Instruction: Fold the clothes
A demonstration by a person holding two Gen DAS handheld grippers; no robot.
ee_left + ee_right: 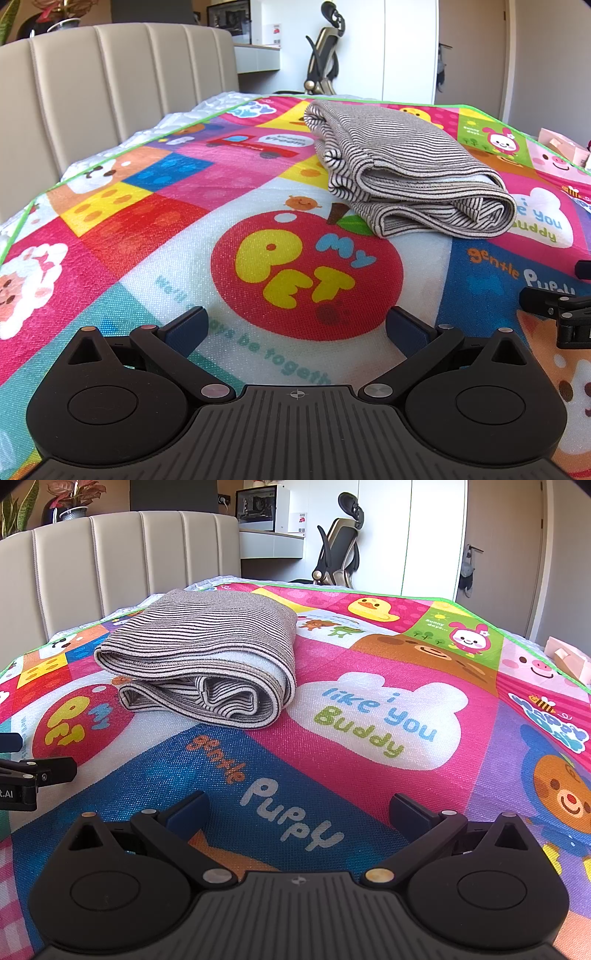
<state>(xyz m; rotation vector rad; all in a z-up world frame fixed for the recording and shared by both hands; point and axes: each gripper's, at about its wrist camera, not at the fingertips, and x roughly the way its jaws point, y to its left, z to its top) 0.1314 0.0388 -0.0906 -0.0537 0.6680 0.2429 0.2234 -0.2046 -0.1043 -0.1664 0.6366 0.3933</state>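
A striped grey-and-white garment [406, 166] lies folded into a thick bundle on the colourful cartoon play mat [147, 229]. In the right wrist view the same garment [207, 664] sits left of centre on the mat [369, 664]. My left gripper [297, 330] is open, low over the red apple print, well short of the bundle. My right gripper [299, 812] is open over the blue "gentle puppy" panel, with nothing between its fingers. Each gripper shows at the edge of the other's view: the right one [565, 314], the left one [26, 775].
A beige padded headboard [110, 92] rises behind the mat on the left. An office chair [340, 550] and white cupboards stand at the back. A pale pink box [569, 661] lies past the mat's right edge.
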